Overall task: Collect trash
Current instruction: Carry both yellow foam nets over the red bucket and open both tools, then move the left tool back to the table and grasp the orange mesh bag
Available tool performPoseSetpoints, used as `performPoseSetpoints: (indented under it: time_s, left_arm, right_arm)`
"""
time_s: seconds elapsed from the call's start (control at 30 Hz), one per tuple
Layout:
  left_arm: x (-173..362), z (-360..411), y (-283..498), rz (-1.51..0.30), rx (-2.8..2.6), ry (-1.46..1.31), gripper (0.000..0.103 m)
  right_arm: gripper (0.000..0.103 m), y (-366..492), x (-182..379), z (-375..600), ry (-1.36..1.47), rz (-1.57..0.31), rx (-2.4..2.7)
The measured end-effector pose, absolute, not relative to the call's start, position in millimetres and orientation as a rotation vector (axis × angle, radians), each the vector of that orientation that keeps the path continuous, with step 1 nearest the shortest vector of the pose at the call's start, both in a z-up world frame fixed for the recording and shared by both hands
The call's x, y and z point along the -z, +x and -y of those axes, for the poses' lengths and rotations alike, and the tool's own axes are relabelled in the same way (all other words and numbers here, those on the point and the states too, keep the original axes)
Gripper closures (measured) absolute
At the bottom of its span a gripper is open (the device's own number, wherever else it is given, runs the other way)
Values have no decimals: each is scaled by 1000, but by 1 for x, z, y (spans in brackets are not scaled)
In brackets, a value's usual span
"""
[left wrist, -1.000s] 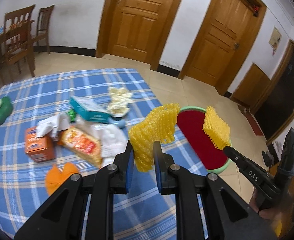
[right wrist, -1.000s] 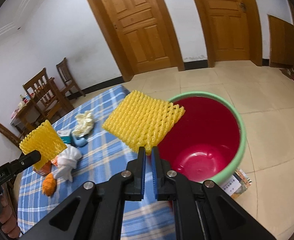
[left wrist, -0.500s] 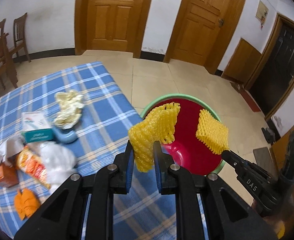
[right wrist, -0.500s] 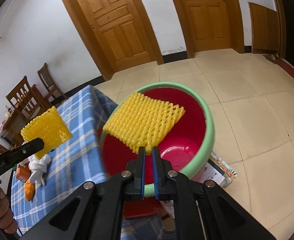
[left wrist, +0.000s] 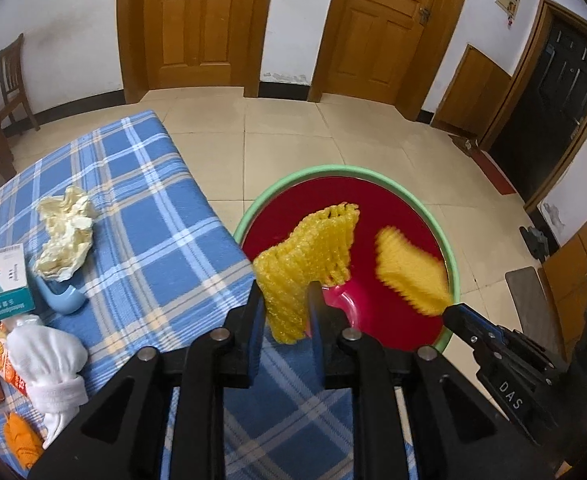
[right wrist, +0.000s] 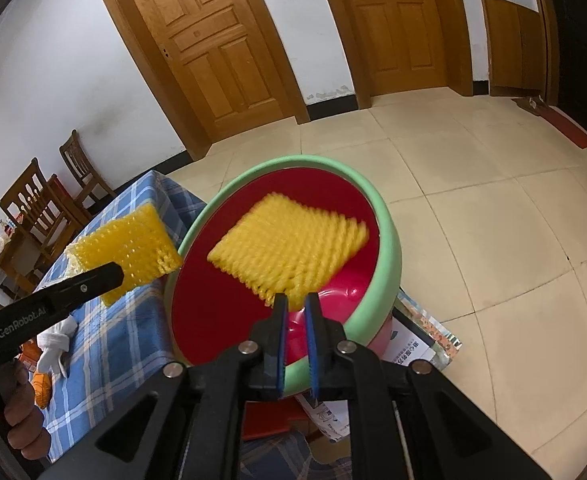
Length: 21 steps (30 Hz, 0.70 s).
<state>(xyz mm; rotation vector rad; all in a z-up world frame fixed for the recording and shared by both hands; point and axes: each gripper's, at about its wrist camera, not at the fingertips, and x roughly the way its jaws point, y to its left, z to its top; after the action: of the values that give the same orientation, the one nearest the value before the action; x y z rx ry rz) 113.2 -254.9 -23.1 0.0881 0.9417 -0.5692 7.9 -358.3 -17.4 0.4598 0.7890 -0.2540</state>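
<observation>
A red bucket with a green rim (left wrist: 333,168) (right wrist: 389,248) stands beside the table's blue plaid cloth (left wrist: 153,200). My left gripper (left wrist: 285,290) (right wrist: 115,272) hangs over the bucket's near edge. Its jaws are opening, with a yellow foam net (left wrist: 309,248) (right wrist: 129,240) still filling the gap between the pads. My right gripper (right wrist: 295,300) (left wrist: 451,312) is above the bucket's mouth, also opening. A second yellow foam net (right wrist: 289,248) (left wrist: 409,276) is blurred just past its tips, and pink bucket shows between the pads.
On the cloth lie crumpled pale paper (left wrist: 65,232), a teal and white box (left wrist: 7,280), a blue object (left wrist: 61,300), a white cloth (left wrist: 49,356) and an orange scrap (left wrist: 21,440). A printed carton (right wrist: 421,344) lies under the bucket. Chairs (right wrist: 37,216) stand behind the table.
Both grippers swung from over the table to above the bucket. The right jaws parted and its net turned blurred beyond the tips. The left jaws stand slightly wider around their net.
</observation>
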Motion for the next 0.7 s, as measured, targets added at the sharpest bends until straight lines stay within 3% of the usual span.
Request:
performPoseSetpoints:
  time_s: [0.1,0.33,0.5,0.7]
  left_arm:
    - [23,256,112,-940,568,85,64]
    - [19,253,110,-934,545,73,50]
    - [17,243,109,-932,517,61,42]
    - [14,224,104,-929,473,38,40]
  right_arm:
    - [82,9,19,360,470,-794,254]
    - [73,7,17,361,476,-785,255]
    - [68,6,15,360,481,-779,252]
    - [67,6,9,353,477,-769,235]
